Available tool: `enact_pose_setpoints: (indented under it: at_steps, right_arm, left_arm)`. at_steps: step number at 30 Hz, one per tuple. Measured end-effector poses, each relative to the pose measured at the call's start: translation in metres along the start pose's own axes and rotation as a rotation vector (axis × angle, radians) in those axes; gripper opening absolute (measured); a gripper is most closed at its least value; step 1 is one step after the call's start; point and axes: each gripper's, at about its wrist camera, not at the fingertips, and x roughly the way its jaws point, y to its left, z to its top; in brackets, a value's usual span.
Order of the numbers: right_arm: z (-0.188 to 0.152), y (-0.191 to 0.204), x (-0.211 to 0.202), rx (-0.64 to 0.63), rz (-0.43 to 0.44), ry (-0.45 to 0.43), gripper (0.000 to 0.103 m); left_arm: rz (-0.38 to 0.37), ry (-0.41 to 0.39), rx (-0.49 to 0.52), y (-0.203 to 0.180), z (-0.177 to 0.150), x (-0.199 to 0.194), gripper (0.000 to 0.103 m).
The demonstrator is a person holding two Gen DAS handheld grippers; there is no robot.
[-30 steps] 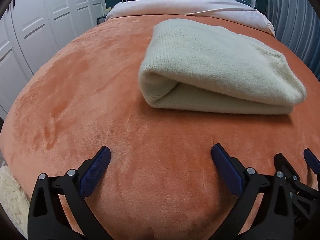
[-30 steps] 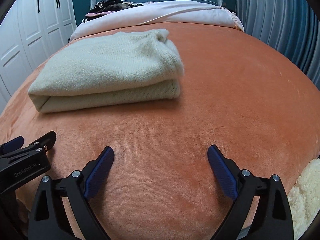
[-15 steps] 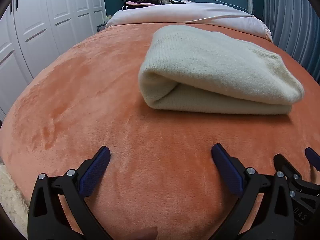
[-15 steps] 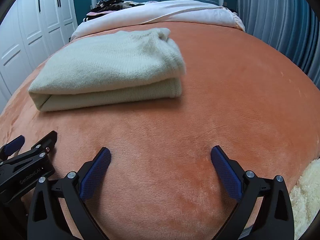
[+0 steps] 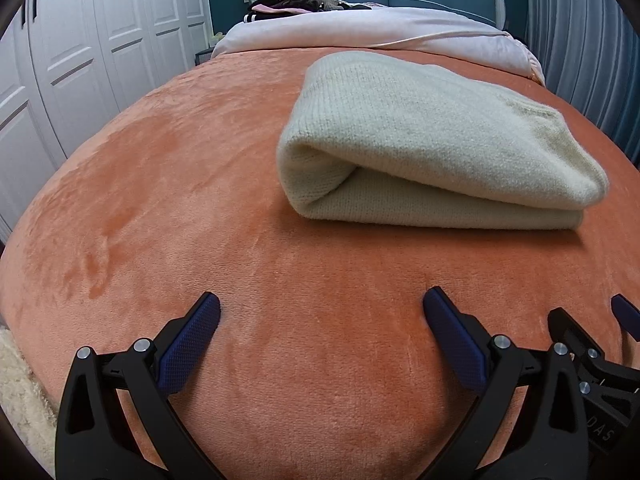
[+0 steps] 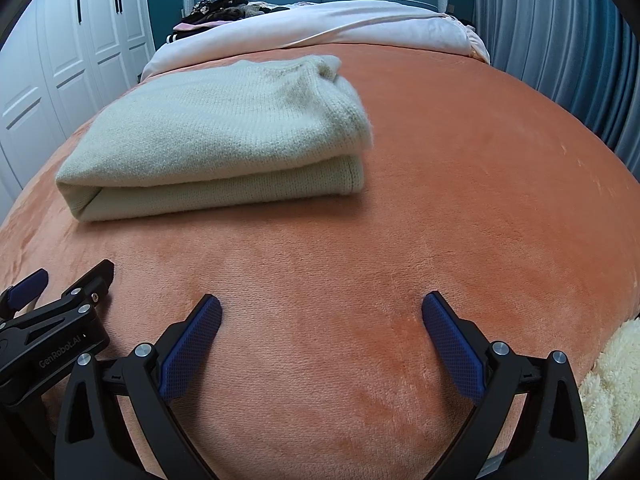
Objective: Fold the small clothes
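- Seen from the left wrist, the folded cream knit sweater (image 5: 432,148) lies on the orange bed blanket (image 5: 192,184), up toward one o'clock from the left tongs (image 5: 320,320).
- Those left tongs stand wide apart, empty, low over bare blanket and well clear of the sweater.
- Its long axis runs roughly nine to three across this view; the rounded fold faces nine o'clock, and the stacked layers show along the near side.
- At four o'clock, the tip of the right tongs (image 5: 592,332) shows at the edge of the view.
- Next, from the right wrist, the sweater (image 6: 216,132) sits toward eleven o'clock from the right tongs (image 6: 320,320), which are also spread wide and hold nothing.
- Here the long axis again lies nine to three, tilting slightly up on the right, where the fluffy loose end (image 6: 352,120) overhangs the lower layer.
- The left tongs (image 6: 52,308) appear at nine o'clock.
- Judging by both views, the sweater lies ahead between the two arms, neither clearly nearer; the fold looks finished or nearly so.
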Motion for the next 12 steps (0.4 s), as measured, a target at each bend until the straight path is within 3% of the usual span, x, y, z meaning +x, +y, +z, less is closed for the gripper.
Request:
enact_pose_setpoints:
  at_steps: [12]
  right_arm:
    - [-0.0002,0.0006,0.0002,0.0,-0.001,0.0,0.098]
  left_arm:
    - [-0.004,-0.001,-0.008,-0.0014,-0.0002,-0.0011,0.098]
